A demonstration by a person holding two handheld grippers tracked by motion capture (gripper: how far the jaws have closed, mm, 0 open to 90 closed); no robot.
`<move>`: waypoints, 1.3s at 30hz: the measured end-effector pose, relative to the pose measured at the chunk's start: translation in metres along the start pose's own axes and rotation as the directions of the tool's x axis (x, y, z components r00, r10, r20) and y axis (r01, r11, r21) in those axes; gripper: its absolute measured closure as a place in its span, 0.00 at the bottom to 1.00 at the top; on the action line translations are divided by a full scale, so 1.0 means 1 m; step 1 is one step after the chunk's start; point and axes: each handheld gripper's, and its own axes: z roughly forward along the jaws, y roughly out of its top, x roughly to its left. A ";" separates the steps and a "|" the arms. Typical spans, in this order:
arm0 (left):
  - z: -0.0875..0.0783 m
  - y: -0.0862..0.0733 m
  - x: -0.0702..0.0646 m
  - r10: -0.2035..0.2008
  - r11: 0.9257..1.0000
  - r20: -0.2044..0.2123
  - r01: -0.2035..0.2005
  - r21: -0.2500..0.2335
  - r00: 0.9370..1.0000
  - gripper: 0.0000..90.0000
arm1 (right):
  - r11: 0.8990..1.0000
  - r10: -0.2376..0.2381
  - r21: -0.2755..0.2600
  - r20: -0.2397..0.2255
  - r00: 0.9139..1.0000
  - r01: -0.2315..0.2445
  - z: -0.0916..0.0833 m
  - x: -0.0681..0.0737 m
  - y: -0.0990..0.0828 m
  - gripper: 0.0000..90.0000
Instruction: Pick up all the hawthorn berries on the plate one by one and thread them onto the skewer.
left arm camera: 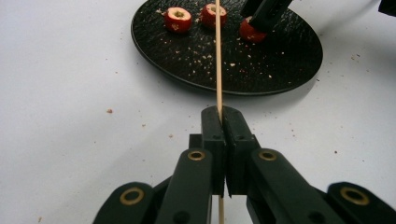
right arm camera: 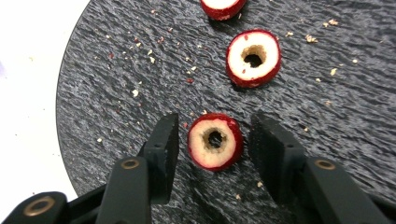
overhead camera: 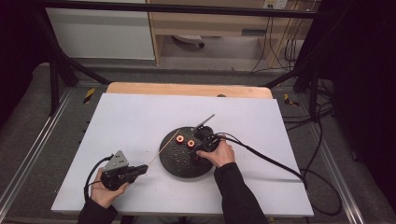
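Cored red fruit piece (right arm camera: 215, 141), hollow centre facing up, sitting on black round plate (right arm camera: 116, 70) w/ crumbs scattered around; two more cored pieces farther along plate, nearest one (right arm camera: 253, 58) just beyond. Right gripper (right arm camera: 215, 144) poised over plate w/ jaws straddling the near piece, a gap visible each side, pads not yet pressing, so nothing gripped yet. From high view, right gripper (overhead camera: 205, 137) over plate's middle, hand behind it. Left gripper (left arm camera: 223, 122) clenched tight on thin wooden skewer (left arm camera: 217, 56), held low over white table (left arm camera: 70, 93), stick pointing toward plate (left arm camera: 280, 65) & passing over one of the fruit pieces; same seen in high view, left gripper (overhead camera: 122, 172) near table's front-left w/ skewer (overhead camera: 163, 149) reaching to plate rim. Judging handling: fruit piece prob. light, soft-fleshed, skin smooth & maybe slick, thin wall around the bored hole, so likely to crush or split if squeezed hard. Best hold: across red outer skin on opp. sides, mid-height, gentle force, hole kept clear & in line for threading. Skewer: light, stiff lengthwise but thin, apt to bend or snap sideways; sharp tip could tear flesh if off-centre. Plate looks textured, so little sliding expected.
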 end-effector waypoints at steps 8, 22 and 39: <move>0.000 0.000 0.000 0.000 1.000 0.001 0.000 0.001 1.000 0.98 | 0.999 0.035 0.019 -0.018 0.999 -0.035 0.003 -0.002 0.002 0.67; 0.000 0.001 -0.001 0.006 1.000 0.002 -0.006 0.006 1.000 0.98 | 0.997 0.063 0.036 -0.028 0.998 -0.062 0.004 -0.004 0.004 0.67; -0.001 0.001 -0.002 0.007 1.000 -0.001 -0.007 0.000 1.000 0.98 | 0.998 0.063 -0.001 -0.041 0.997 -0.063 -0.006 -0.001 0.004 0.67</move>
